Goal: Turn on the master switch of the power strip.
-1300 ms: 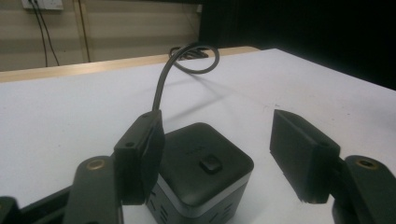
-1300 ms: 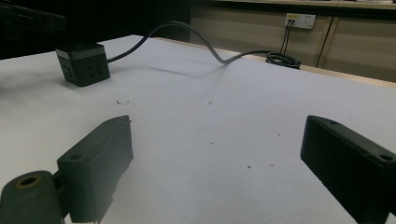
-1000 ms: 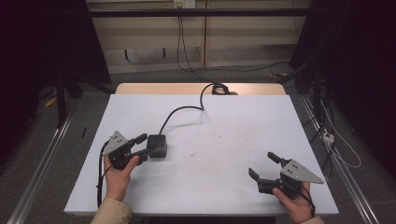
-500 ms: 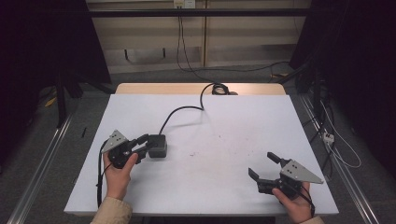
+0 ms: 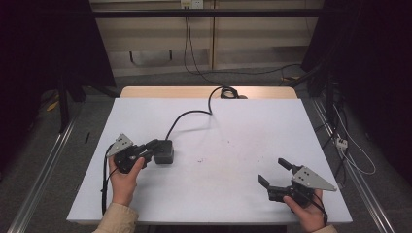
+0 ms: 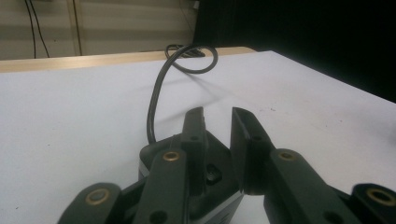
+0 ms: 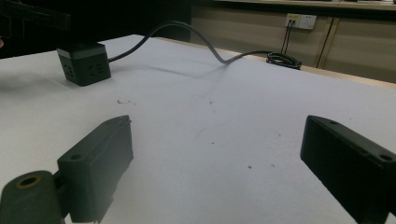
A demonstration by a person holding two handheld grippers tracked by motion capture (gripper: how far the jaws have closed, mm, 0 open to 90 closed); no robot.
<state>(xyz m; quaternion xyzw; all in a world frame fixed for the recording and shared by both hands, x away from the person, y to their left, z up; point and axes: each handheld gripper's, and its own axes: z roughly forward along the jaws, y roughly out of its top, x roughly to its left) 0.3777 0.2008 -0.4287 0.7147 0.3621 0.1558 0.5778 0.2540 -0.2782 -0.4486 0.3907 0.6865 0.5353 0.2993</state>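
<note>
- Black cube-shaped power block [image 5: 164, 151] sits on the white table [image 5: 233, 145] at its left side, toward the near edge; we read a grey band round its top and socket holes on its side in the right gripper view [image 7: 85, 64].
- Its black cord [image 5: 187, 116] runs off its far side, curves across the table and ends in a coil at the far edge [image 5: 227, 91].
- We judge the block rigid, hard plastic, fairly light — smooth sides could slip, and the stiff cord will tug back and may swing it if lifted. Best hold: across two opposite flat sides, low on the body, not by the cord.
- Left gripper [image 5: 151, 147] is right at the block, jaws over its top near edge with a narrow gap between them [image 6: 218, 135] — we cannot tell if they pinch anything.
- Right gripper [image 5: 277, 174] is well apart from the block, near the table's right front corner, jaws spread wide and empty [image 7: 215, 158].
</note>
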